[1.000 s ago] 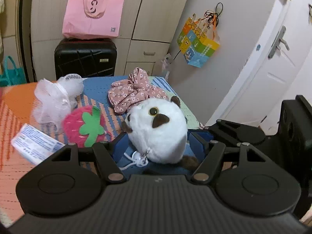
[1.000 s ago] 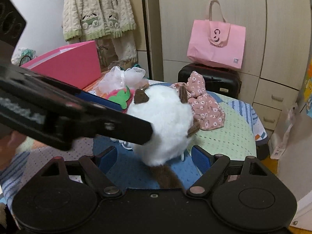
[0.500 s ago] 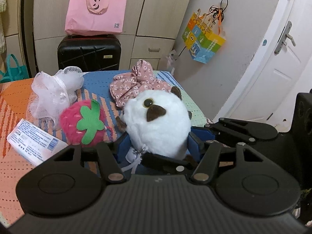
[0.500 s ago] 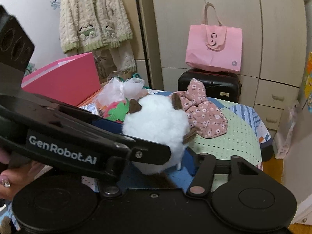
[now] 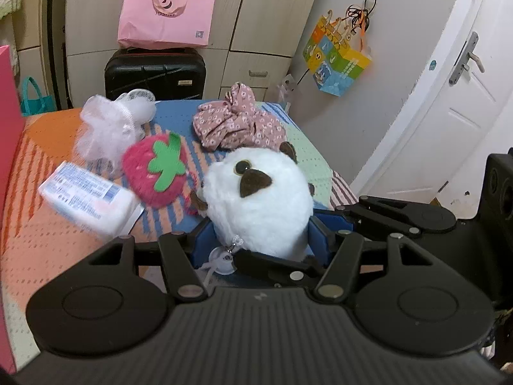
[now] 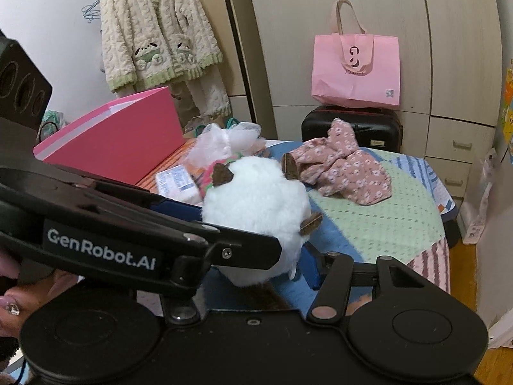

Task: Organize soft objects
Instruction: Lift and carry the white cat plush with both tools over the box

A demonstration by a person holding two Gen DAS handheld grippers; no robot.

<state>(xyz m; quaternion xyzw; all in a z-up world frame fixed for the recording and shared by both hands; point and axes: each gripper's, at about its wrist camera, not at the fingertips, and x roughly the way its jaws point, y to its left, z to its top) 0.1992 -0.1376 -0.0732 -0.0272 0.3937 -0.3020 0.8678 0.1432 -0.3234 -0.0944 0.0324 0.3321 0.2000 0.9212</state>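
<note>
Left wrist view showed the left hand-held gripper closed around the white plush toy, near the bed's right edge. The right hand-held gripper straddled it, jaws apart. Next likely: carry it to the pink box.

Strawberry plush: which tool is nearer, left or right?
Left, probably. Left tool flanks the white plush with the strawberry plush just ahead-left; right tool comes in from the white plush's far side.
</note>
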